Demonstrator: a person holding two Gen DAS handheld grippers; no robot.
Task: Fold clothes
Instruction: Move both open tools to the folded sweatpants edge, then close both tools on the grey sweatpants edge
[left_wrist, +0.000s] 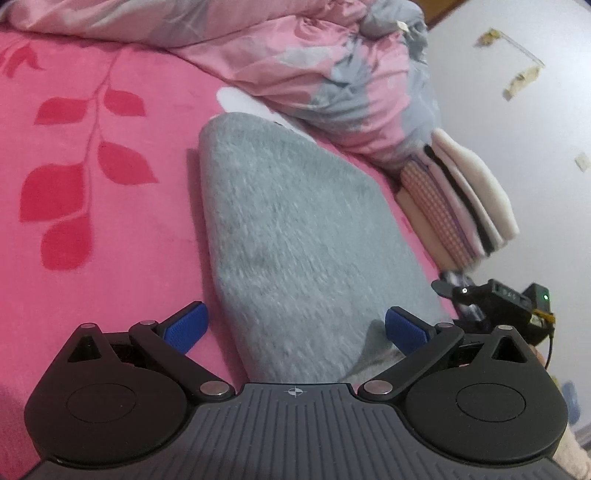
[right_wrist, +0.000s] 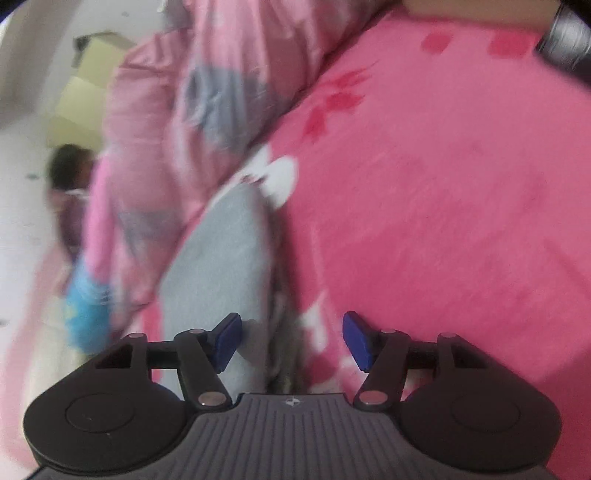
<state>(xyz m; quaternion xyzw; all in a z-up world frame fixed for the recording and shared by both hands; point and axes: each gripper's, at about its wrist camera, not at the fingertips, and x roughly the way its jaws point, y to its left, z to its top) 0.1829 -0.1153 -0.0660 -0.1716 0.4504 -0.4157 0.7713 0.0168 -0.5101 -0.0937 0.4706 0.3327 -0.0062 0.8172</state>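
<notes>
A folded grey fleece garment (left_wrist: 295, 221) lies on the pink bedspread (left_wrist: 110, 258), its narrow end pointing away from me. My left gripper (left_wrist: 295, 328) is open wide at its near end. The blue pads (left_wrist: 186, 325) stand on either side of the cloth and do not press it. The right wrist view is blurred. There the same grey garment (right_wrist: 221, 266) runs up the left of centre. My right gripper (right_wrist: 291, 339) is open over the garment's right edge and the bedspread (right_wrist: 443, 221), gripping nothing.
A rumpled pink and grey quilt (left_wrist: 332, 66) is heaped at the far side of the bed. A stack of folded clothes (left_wrist: 461, 206) sits at the bed's right edge. A black device with a green light (left_wrist: 517, 302) is at the right. A blurred person (right_wrist: 70, 173) is at the left.
</notes>
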